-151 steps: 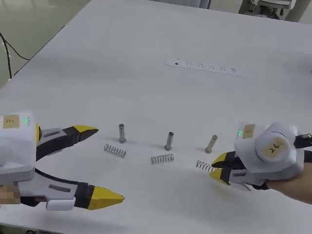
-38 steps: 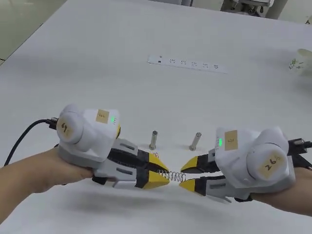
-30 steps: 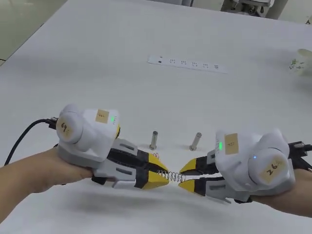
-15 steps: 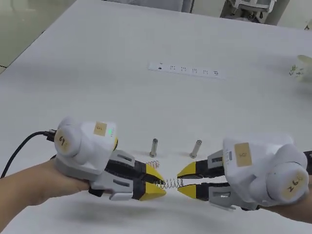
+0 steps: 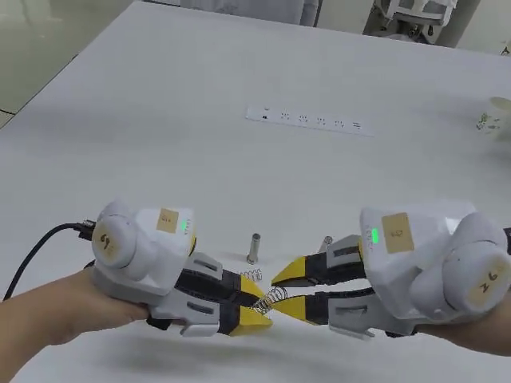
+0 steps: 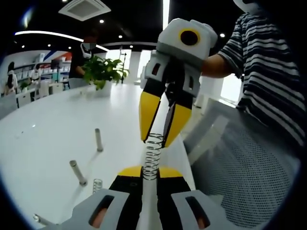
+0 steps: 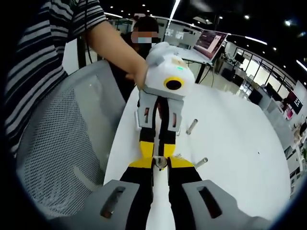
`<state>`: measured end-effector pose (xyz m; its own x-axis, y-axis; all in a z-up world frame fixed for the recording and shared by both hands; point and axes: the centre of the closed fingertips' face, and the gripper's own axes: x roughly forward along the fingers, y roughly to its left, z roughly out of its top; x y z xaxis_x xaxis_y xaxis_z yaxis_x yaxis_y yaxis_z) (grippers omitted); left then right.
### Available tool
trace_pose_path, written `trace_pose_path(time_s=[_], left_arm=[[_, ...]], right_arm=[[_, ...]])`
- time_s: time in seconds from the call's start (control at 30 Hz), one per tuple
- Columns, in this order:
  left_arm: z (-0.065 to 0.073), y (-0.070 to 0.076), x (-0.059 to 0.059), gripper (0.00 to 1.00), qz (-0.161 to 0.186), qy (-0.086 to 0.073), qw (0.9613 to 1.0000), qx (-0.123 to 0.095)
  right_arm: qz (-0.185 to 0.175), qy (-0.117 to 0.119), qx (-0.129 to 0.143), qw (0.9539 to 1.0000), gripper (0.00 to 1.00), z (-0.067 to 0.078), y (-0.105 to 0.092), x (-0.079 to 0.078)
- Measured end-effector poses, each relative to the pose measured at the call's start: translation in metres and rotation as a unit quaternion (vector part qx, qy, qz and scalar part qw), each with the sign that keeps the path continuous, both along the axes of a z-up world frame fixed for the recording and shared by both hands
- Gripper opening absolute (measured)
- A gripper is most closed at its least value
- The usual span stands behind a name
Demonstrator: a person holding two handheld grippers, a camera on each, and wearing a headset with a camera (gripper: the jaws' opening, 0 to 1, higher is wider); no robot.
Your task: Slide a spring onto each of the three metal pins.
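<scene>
White workbench (image 5: 160, 96) stretched ahead of the person, bare apart from a power strip (image 5: 310, 121) at twelve o'clock. At eight o'clock the left gripper (image 5: 257, 309) lay low over the surface, its jaws pressed together on one end of a spring (image 5: 275, 296). Its own view showed what looked like a third pin (image 6: 41, 219) at seven o'clock, too close to the edge to be sure. The spring hung clear of the table at six o'clock, tilted, and bridged the two sets of yellow tips. It was probably held at both ends so it could be steadied and turned to line its open end up with a pin. A second spring (image 5: 251, 274) lay loose on the bench just beyond it, beside the foot of the middle pin (image 5: 255, 247), which stood upright and bare. At about five o'clock the right-hand pin (image 5: 326, 241) leaned a little and was half hidden behind the right gripper (image 5: 279, 293). This gripper came in from four o'clock with its jaws narrowed onto the other end of the spring, so the tools met nose to nose. No pin carried a spring, so the task seemed barely begun, and the threading would need one gripper to let go first. A paper cup (image 5: 497, 112) stood at two o'clock, well apart from the work.
</scene>
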<state>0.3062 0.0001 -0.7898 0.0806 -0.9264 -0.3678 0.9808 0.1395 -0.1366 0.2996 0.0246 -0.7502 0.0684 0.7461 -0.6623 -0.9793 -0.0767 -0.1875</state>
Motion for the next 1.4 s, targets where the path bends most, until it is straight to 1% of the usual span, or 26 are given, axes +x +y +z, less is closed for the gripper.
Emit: trace_pose_path(time_s=[0.1, 0.17, 0.27, 0.37, 0.4, 0.57, 0.7, 0.77, 0.83, 0.9, 0.93, 1.03, 1.4], left_arm=[[0.002, -0.003, -0.001, 0.02, -0.002, -0.002, 1.0, -0.003], [0.002, -0.004, -0.001, 0.02, -0.002, -0.001, 1.0, -0.003], [0.001, -0.003, -0.001, 0.02, -0.002, -0.002, 1.0, -0.001], [0.002, -0.003, -0.001, 0.02, -0.002, -0.001, 1.0, -0.001], [0.003, -0.004, -0.001, 0.02, -0.002, -0.001, 1.0, -0.001], [0.003, -0.004, -0.001, 0.02, -0.002, -0.002, 1.0, -0.001], [0.004, -0.002, 0.0, 0.03, 0.004, -0.002, 1.0, -0.003], [0.006, -0.002, 0.0, 0.03, 0.004, -0.003, 1.0, -0.005], [0.006, -0.003, -0.001, 0.03, 0.001, 0.002, 1.0, -0.007], [0.006, -0.003, -0.002, 0.03, 0.001, 0.001, 1.0, -0.006], [0.005, -0.003, -0.001, 0.03, 0.002, 0.0, 1.0, -0.005], [0.006, -0.001, -0.001, 0.04, 0.007, 0.007, 0.9999, -0.007], [0.007, 0.0, 0.001, 0.04, 0.018, 0.01, 0.9997, -0.014]], right_arm=[[0.0, -0.003, 0.012, 0.9999, 0.07, 0.004, 0.006, 0.0], [0.0, -0.005, 0.013, 0.9999, 0.07, 0.004, 0.009, -0.001], [0.004, -0.015, 0.013, 0.9998, 0.07, 0.003, 0.011, -0.002], [0.001, -0.019, 0.02, 0.9996, 0.07, 0.004, 0.013, -0.002], [-0.004, -0.02, 0.025, 0.9995, 0.07, 0.005, 0.014, -0.001], [-0.01, -0.018, 0.034, 0.9992, 0.07, 0.005, 0.016, -0.001], [-0.003, -0.035, 0.038, 0.9987, 0.07, 0.007, 0.014, -0.003], [0.005, -0.045, 0.038, 0.9983, 0.07, 0.008, 0.015, -0.003], [0.009, -0.047, 0.038, 0.9981, 0.07, 0.009, 0.016, -0.004], [0.015, -0.053, 0.035, 0.9979, 0.07, 0.008, 0.017, -0.004], [0.015, -0.053, 0.034, 0.9979, 0.07, 0.008, 0.017, -0.004], [0.016, -0.054, 0.035, 0.9978, 0.07, 0.009, 0.018, -0.003], [0.012, -0.056, 0.035, 0.9977, 0.07, 0.008, 0.017, -0.002]])
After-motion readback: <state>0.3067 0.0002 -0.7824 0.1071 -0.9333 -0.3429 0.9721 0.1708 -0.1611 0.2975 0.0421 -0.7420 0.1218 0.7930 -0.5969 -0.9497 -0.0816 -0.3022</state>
